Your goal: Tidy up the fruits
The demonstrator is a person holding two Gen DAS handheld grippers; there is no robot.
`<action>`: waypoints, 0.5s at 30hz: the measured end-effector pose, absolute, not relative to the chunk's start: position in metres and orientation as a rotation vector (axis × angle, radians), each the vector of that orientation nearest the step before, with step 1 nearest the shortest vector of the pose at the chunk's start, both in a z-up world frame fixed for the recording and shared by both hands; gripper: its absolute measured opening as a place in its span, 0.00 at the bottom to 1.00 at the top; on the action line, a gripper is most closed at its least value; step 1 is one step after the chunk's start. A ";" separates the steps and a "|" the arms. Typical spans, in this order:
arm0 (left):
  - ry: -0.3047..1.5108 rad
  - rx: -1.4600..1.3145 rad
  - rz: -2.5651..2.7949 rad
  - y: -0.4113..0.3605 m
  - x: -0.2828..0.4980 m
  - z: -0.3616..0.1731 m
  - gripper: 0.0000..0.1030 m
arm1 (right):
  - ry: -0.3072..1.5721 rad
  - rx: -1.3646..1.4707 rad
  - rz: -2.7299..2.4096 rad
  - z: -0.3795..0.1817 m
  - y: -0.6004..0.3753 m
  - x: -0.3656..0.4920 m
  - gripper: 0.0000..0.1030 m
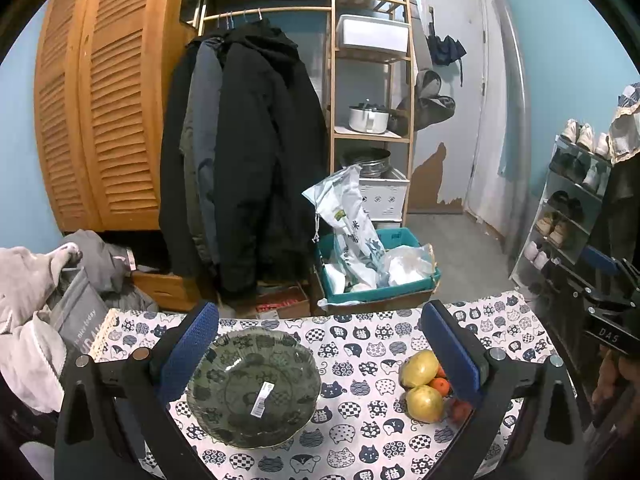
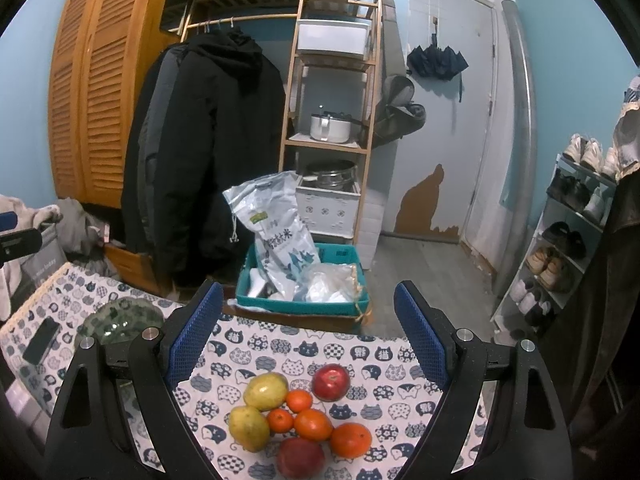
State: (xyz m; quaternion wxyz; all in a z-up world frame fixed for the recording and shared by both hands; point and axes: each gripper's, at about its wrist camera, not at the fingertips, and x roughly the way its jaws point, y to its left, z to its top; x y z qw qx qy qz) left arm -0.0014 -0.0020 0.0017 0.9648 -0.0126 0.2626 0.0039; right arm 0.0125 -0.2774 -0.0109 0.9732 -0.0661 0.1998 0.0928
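A green glass bowl [image 1: 254, 386] sits empty on the cat-print tablecloth [image 1: 360, 344], between my left gripper's [image 1: 320, 354] open fingers. To its right lie two yellow pears [image 1: 418, 368] and small oranges [image 1: 440, 386]. In the right wrist view the fruit pile lies on the cloth [image 2: 320, 344]: two yellow pears [image 2: 266, 392], several oranges [image 2: 314, 424], a red apple [image 2: 331, 382] behind and another red apple [image 2: 300, 458] in front. My right gripper [image 2: 308, 338] is open and empty above the pile. The bowl [image 2: 120, 320] shows at the left, partly hidden.
A black phone [image 2: 40, 340] lies on the cloth's left end. Beyond the table's far edge stand a teal crate with bags [image 2: 300, 280], hanging coats [image 1: 248, 152], a wooden shelf [image 1: 370, 80] and a shoe rack [image 2: 568, 240]. Clothes [image 1: 36, 296] pile at the left.
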 end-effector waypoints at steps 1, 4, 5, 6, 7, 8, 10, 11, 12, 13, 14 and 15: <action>0.531 -0.026 0.007 -0.002 -0.001 0.002 0.99 | 0.403 -0.134 0.187 -0.011 -0.278 0.013 0.83; 0.532 -0.026 0.007 -0.002 -0.001 0.002 0.99 | 0.403 -0.135 0.187 -0.010 -0.278 0.013 0.83; 0.531 -0.026 0.006 -0.001 -0.001 0.002 0.99 | 0.403 -0.135 0.187 -0.010 -0.278 0.013 0.83; 0.530 -0.026 0.006 -0.001 -0.001 0.002 0.99 | 0.403 -0.135 0.188 -0.010 -0.278 0.013 0.83; 0.531 -0.027 0.006 -0.001 -0.001 0.002 0.99 | 0.403 -0.134 0.188 -0.010 -0.278 0.013 0.83; 0.531 -0.028 0.005 -0.001 -0.001 0.002 0.99 | 0.403 -0.134 0.188 -0.010 -0.278 0.013 0.83; 0.531 -0.027 0.005 -0.002 -0.001 0.002 0.99 | 0.402 -0.135 0.188 -0.010 -0.278 0.012 0.83; 0.531 -0.028 0.004 -0.001 -0.001 0.002 0.99 | 0.402 -0.135 0.188 -0.010 -0.278 0.012 0.83; 0.529 -0.029 0.004 -0.001 -0.001 0.001 0.99 | 0.402 -0.135 0.187 -0.010 -0.278 0.013 0.83; 0.529 -0.029 0.004 -0.001 -0.001 0.001 0.99 | 0.401 -0.134 0.188 -0.010 -0.278 0.013 0.83; 0.530 -0.029 0.004 -0.001 -0.001 0.001 0.99 | 0.401 -0.135 0.187 -0.010 -0.278 0.013 0.83; 0.529 -0.029 0.005 -0.001 -0.001 0.001 0.99 | 0.402 -0.136 0.187 -0.010 -0.278 0.013 0.83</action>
